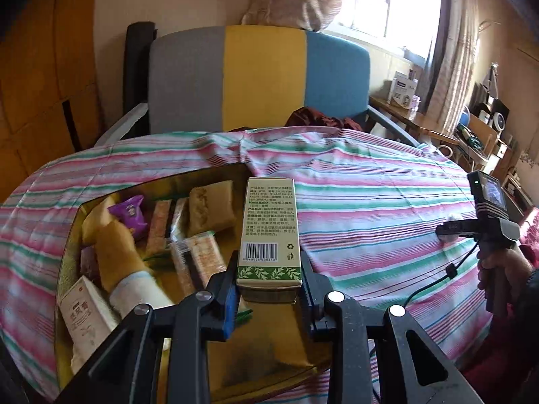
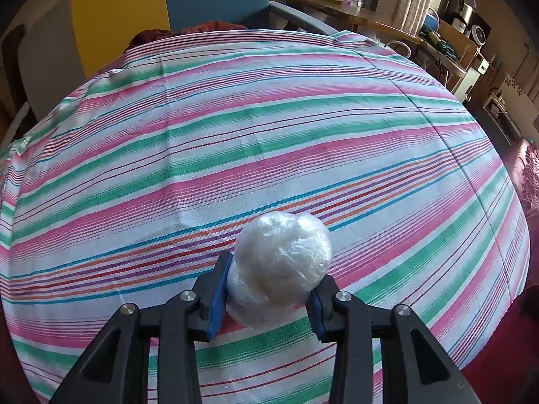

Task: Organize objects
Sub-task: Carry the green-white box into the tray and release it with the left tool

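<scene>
My left gripper (image 1: 267,282) is shut on a tall cream box with green leaf print and a barcode (image 1: 269,232), held upright over the gold tray (image 1: 67,245). The tray holds several wrapped snacks (image 1: 202,252), a purple packet (image 1: 131,215) and a white box with red letters (image 1: 84,306). My right gripper (image 2: 266,289) is shut on a white lump wrapped in clear plastic (image 2: 281,262), low over the striped tablecloth (image 2: 235,134). The right gripper's body also shows in the left wrist view (image 1: 488,222), at the right edge of the table.
A chair with grey, yellow and blue back (image 1: 256,74) stands behind the table, with a dark red cloth (image 1: 320,119) on its seat. A cluttered wooden shelf (image 1: 421,118) and curtains stand at the right. The tablecloth (image 1: 370,202) covers the table right of the tray.
</scene>
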`<action>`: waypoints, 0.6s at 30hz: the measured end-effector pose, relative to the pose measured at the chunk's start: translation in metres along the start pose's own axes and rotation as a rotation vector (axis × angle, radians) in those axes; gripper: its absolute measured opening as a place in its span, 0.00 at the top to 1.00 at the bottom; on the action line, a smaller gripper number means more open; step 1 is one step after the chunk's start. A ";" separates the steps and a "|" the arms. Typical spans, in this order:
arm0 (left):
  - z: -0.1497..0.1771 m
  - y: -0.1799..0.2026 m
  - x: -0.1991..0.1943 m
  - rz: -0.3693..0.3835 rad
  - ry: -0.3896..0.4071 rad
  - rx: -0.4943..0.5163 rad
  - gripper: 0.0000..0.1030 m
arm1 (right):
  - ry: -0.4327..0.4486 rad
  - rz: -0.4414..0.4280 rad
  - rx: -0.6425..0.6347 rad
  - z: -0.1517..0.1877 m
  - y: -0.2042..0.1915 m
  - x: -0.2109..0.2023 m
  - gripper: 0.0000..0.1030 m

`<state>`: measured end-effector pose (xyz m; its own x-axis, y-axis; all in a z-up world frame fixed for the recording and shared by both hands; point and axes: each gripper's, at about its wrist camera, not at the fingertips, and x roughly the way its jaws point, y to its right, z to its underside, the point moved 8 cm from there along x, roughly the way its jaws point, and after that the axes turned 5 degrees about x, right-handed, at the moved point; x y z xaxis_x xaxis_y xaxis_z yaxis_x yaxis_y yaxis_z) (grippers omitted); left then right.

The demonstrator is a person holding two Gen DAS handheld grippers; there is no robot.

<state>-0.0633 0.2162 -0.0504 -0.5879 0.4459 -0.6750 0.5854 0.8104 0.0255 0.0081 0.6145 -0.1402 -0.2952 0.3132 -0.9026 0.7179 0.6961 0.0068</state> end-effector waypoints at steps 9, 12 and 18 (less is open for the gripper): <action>0.031 -0.057 -0.013 0.050 -0.030 -0.112 0.70 | -0.003 -0.001 -0.003 -0.001 -0.002 0.001 0.61; 0.042 -0.066 -0.019 0.057 -0.028 -0.078 0.71 | -0.005 -0.003 -0.003 0.001 -0.002 -0.001 0.61; 0.058 -0.052 -0.008 0.085 -0.073 -0.003 0.70 | -0.010 -0.009 -0.005 0.001 -0.003 -0.001 0.62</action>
<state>-0.0564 0.1483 -0.0892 -0.4941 0.4845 -0.7219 0.6294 0.7721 0.0874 0.0067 0.6119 -0.1396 -0.2948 0.3004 -0.9071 0.7122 0.7020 0.0010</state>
